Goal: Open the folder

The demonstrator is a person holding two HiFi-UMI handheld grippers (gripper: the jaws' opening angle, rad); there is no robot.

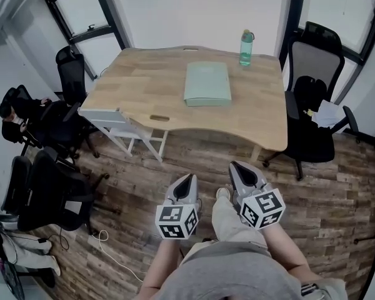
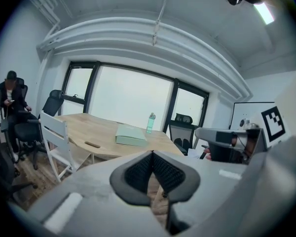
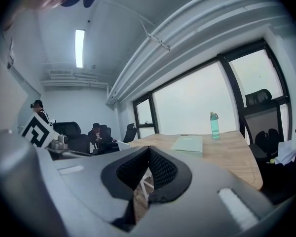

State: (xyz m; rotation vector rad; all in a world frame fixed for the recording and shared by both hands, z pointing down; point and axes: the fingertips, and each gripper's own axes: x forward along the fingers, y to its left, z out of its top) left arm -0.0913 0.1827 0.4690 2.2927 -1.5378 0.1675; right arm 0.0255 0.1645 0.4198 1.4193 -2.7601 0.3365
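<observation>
**Head view.** The folder (image 1: 207, 84) lies flat and closed on the worktop (image 1: 144, 86), toward the far edge and right of centre. A bottle (image 1: 246, 47) stands upright just beyond it, near the far right corner. The left gripper (image 1: 187, 179) and right gripper (image 1: 236, 169) are over the floor, well short of the worktop's near edge. Both have jaws together and nothing is held.

Handling (est.):
- Pale green, thick block w/ stiff flat cover. Prob. light to moderate weight.
- Surface looks smooth, so expect slip on a pinch from above.
- Take the top cover only, at its free long edge opp. the spine, and lift it. Pin the lower part w/ the other jaws if the whole folder rises.

Not resolved: which edge is the spine, and whether there is a clasp or band.

**Left gripper view.** Jaws fully closed, pads meeting at the tips, empty. The folder (image 2: 130, 135) shows beyond the tips, mid-worktop, w/ the bottle (image 2: 151, 122) behind it. The gripper body covers the floor and the worktop's near right part. The cover seam is too small to read.

**Right gripper view.** Jaws closed, nothing between them. The folder (image 3: 188, 144) is seen edge-on and low, so the top cover can't be told from the base. The worktop's near left corner is hidden behind the jaws. Contents not visible in any view.
</observation>
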